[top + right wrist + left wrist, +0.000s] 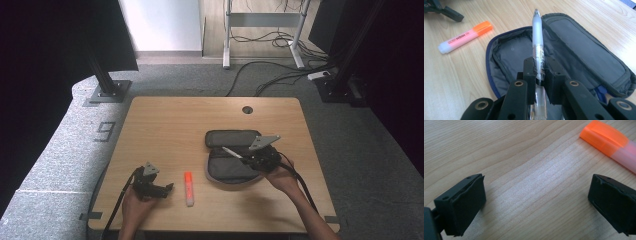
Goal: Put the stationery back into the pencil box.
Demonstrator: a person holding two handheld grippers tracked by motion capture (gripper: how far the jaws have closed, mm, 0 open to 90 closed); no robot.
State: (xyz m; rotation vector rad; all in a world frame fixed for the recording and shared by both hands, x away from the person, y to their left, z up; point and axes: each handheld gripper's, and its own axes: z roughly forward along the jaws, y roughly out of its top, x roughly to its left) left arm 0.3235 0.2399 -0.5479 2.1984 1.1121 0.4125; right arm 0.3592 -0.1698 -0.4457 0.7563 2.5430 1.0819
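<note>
Right gripper view shows our right tongs [541, 72] clamped on a pen [538, 42] above the open pencil case [584, 50]; our left tongs [536, 205] gape over the worktop [499, 145]. Gripped near its rear, the pen could pivot and miss.

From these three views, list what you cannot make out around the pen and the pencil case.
- Pen: its rear end is covered by the right claw in the right gripper view.
- Pencil case: its near corner is hidden behind the claw's arms; the blue item there can't be identified.
- Highlighter: its far end is cut off by the frame edge in the left gripper view.
</note>
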